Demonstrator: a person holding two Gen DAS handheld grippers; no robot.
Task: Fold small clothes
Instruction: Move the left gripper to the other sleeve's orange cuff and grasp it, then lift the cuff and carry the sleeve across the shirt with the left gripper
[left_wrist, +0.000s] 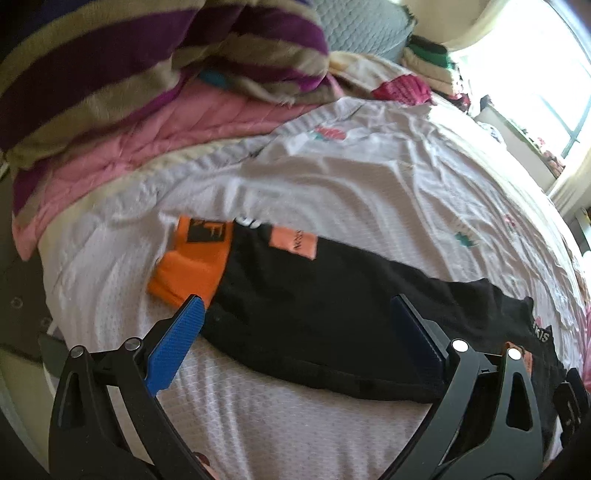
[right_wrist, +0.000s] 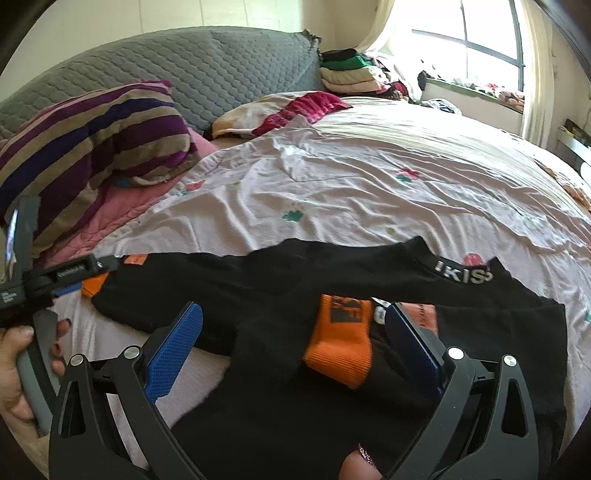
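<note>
- Over the near edge of the bed, the left gripper (left_wrist: 295, 332) has its blue fingers (left_wrist: 173, 347) wide apart and holds nothing. One tip sits just beside the orange cuff (left_wrist: 188, 273) of the black shirt (left_wrist: 314, 314).
- Farther along the same edge, the right gripper (right_wrist: 291, 339) is wide open too, with nothing in it. It hangs over the shirt's other orange cuff (right_wrist: 340, 347), which lies between its fingers.
- A hand (right_wrist: 22, 369) holds the left tool's grey handle.
- The black shirt lies flat along the near edge of the white flowered sheet (right_wrist: 369, 192).
- A striped blanket (right_wrist: 92, 140) sits on a pink quilt (left_wrist: 147, 125) at the far left corner.
- Folded clothes (right_wrist: 347, 70) are stacked at the far edge, near the window (right_wrist: 469, 44).
</note>
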